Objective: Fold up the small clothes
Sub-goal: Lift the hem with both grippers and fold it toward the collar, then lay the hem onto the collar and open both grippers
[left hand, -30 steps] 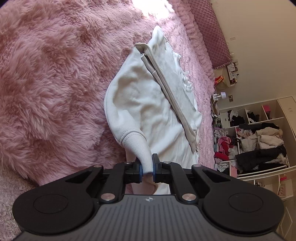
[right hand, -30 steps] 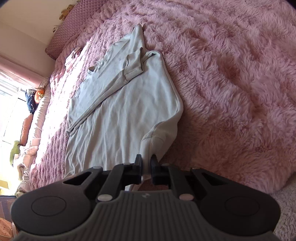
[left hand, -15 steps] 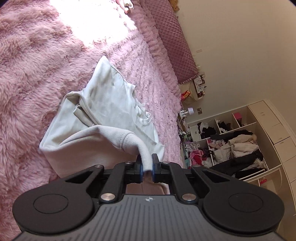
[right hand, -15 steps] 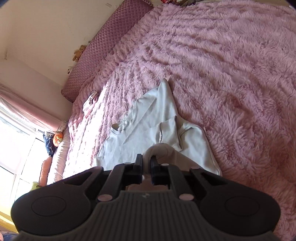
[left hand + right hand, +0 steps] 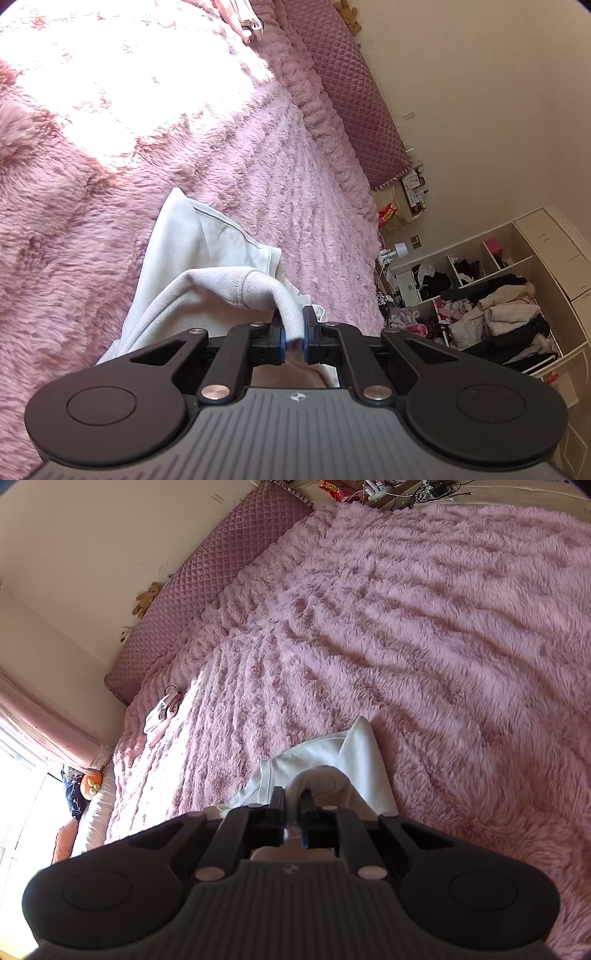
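A small cream sweatshirt (image 5: 207,254) lies on the fluffy pink blanket (image 5: 110,155) of a bed. My left gripper (image 5: 293,332) is shut on its ribbed hem, which arches up from the cloth into the jaws. In the right wrist view the same sweatshirt (image 5: 354,753) shows as a folded-over hump, and my right gripper (image 5: 291,806) is shut on the other end of the hem. The lifted hem is carried over the upper part of the garment. Most of the body is hidden under the grippers.
A quilted mauve headboard cushion (image 5: 354,92) runs along the wall. A small pink-and-white garment (image 5: 160,716) lies far up the bed. Open shelves stuffed with clothes (image 5: 491,306) stand beyond the bed's side. A curtain and bright window (image 5: 33,738) are at the left.
Both grippers have carried the hem forward over the sweatshirt toward its collar. The spread-out body has folded over, and much less of it shows now.
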Demonstrator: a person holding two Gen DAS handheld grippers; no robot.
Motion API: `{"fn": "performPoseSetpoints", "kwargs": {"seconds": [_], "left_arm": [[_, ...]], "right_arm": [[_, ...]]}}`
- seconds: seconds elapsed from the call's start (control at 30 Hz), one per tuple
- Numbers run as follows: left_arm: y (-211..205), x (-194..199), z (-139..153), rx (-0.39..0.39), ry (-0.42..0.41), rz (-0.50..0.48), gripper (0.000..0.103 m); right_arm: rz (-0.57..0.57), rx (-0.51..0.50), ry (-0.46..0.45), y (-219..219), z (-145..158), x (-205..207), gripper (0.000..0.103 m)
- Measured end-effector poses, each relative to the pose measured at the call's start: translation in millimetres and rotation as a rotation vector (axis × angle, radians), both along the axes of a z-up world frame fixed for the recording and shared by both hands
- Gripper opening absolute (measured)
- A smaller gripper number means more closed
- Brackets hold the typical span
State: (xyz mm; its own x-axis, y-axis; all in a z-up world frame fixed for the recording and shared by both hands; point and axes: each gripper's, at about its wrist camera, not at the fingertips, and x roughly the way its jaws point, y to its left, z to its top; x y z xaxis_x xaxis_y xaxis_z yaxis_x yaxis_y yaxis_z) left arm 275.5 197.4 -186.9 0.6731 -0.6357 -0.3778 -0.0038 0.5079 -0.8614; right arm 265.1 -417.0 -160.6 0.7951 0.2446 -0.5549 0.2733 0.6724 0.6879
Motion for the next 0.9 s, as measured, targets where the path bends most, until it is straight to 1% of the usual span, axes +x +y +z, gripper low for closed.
{"fn": "performPoseSetpoints", "kwargs": {"seconds": [0.07,0.2,0.27,0.3,0.33,0.37,0.4,0.43,0.47,0.53,0.6,0.63,0.7,0.77,0.8,0.83,0.87,0.9], "left_arm": [[-0.9,16.5,-10.2,0.024,0.02,0.001,0.008],[1.4,39.2,-30.2,0.041,0.063,0.0,0.008],[2.5,49.1,-37.6,0.065,0.099,-0.001,0.011],[4.6,53.1,-38.7,0.073,0.112,0.007,0.012],[9.5,56.1,-37.7,0.063,0.108,0.024,0.015],[15.1,56.7,-35.0,0.039,0.094,0.047,0.015],[20.1,56.5,-31.2,0.021,0.076,0.062,0.016],[26.7,55.3,-24.6,0.014,0.052,0.087,0.02],[32.3,51.5,-18.1,0.017,0.028,0.114,0.022],[44.5,40.0,-7.3,0.009,-0.019,0.148,0.032],[52.5,27.7,-3.4,0.008,-0.025,0.145,0.034],[54.6,18.6,-3.7,0.021,-0.022,0.134,0.034],[55.5,-1.2,-4.8,0.079,0.0,0.113,0.034],[51.2,-27.5,-7.6,0.13,0.0,0.085,0.034],[50.2,-41.0,-10.2,0.146,0.003,0.071,0.034],[49.2,-53.1,-12.6,0.158,0.008,0.058,0.034],[48.2,-69.8,-14.9,0.172,0.007,0.038,0.034],[47.1,-81.4,-16.6,0.191,0.005,0.028,0.035]], "right_arm": [[-0.011,-0.004,0.03,-1.6,-17.2,21.7,0.002],[-0.013,-0.019,0.073,-2.4,-44.9,52.1,0.002],[-0.022,-0.029,0.103,-3.2,-57.6,63.4,0.005],[-0.022,-0.02,0.112,-4.6,-63.1,68.8,0.008],[-0.033,-0.006,0.115,-7.4,-66.6,72.2,0.011],[-0.05,0.014,0.103,-10.7,-67.7,72.8,0.024],[-0.069,0.029,0.078,-14.4,-65.8,71.0,0.032],[-0.094,0.022,0.051,-17.3,-61.0,67.5,0.045],[-0.112,0.006,0.031,-19.2,-55.0,63.3,0.048],[-0.094,-0.014,0.001,-22.7,-45.2,54.2,0.048],[-0.051,-0.058,-0.007,-22.2,-37.9,41.5,0.048],[-0.02,-0.102,-0.005,-19.7,-35.0,33.5,0.047],[0.041,-0.212,0.011,-11.2,-31.7,12.9,0.047],[0.099,-0.292,0.021,-2.9,-31.6,-13.2,0.049],[0.124,-0.315,0.023,-0.2,-32.9,-26.4,0.05],[0.143,-0.331,0.026,2.2,-34.1,-39.9,0.053],[0.158,-0.338,0.029,3.6,-36.2,-52.8,0.057],[0.171,-0.339,0.031,4.1,-38.6,-64.7,0.058]]}}
